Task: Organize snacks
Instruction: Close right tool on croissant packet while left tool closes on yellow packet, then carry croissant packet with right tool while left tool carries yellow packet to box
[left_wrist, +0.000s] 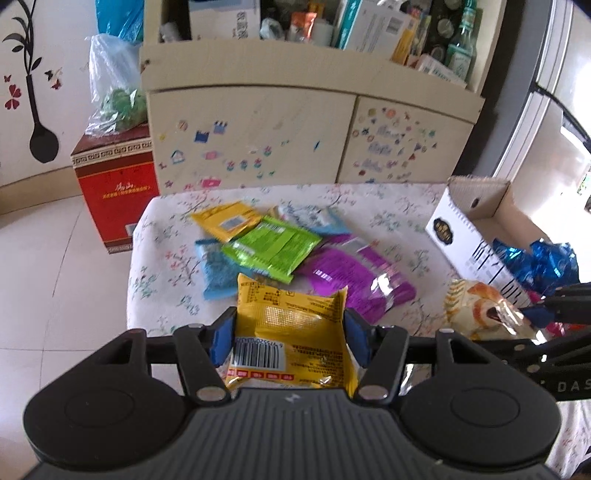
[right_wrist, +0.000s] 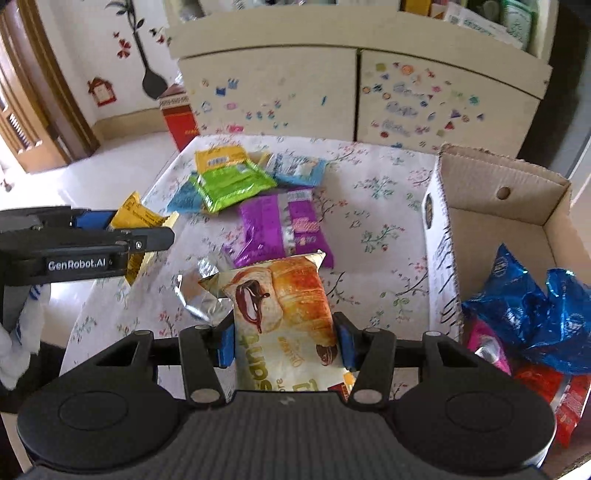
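My left gripper (left_wrist: 290, 334) is shut on a yellow snack packet (left_wrist: 291, 325) and holds it above the near edge of the floral table (left_wrist: 166, 258). My right gripper (right_wrist: 284, 345) is shut on a croissant packet (right_wrist: 284, 299) and holds it over the table, left of the cardboard box (right_wrist: 439, 236). A pile of snacks lies on the table: a green packet (left_wrist: 273, 245), a purple packet (left_wrist: 354, 277), a yellow one (left_wrist: 227, 219) and light blue ones (left_wrist: 218, 275). The box holds blue foil bags (right_wrist: 532, 310) and red packets (right_wrist: 561, 398).
A cream cupboard (left_wrist: 258, 122) with stickers stands behind the table, its top shelf full of boxes and bottles. A red carton (left_wrist: 114, 184) with a plastic bag on it stands on the floor at the left. The left gripper shows in the right wrist view (right_wrist: 88, 236).
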